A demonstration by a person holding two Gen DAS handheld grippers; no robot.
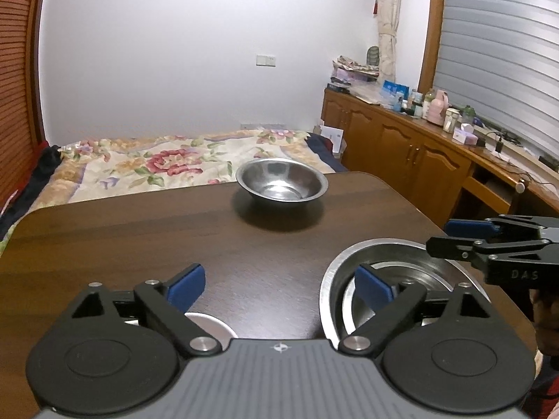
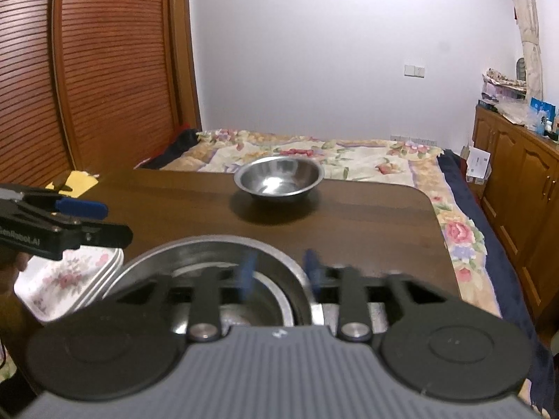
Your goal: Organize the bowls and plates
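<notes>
A small steel bowl (image 1: 282,183) (image 2: 278,181) stands at the far side of the dark wooden table (image 1: 139,230). A large steel basin (image 1: 401,255) (image 2: 195,255) with a smaller steel bowl (image 2: 276,300) nested in it sits near me. My left gripper (image 1: 279,284) is open and empty above the table, left of the basin. My right gripper (image 2: 279,274) hangs over the basin's right rim, jaws partly apart and blurred, holding nothing I can see. A stack of white floral plates (image 2: 66,286) lies left of the basin.
A bed with a floral quilt (image 1: 157,164) lies beyond the table. Wooden cabinets (image 1: 401,146) with cluttered tops run along the right wall. A slatted wooden wardrobe (image 2: 87,70) stands at the left. A yellow object (image 2: 78,181) lies at the table's far left.
</notes>
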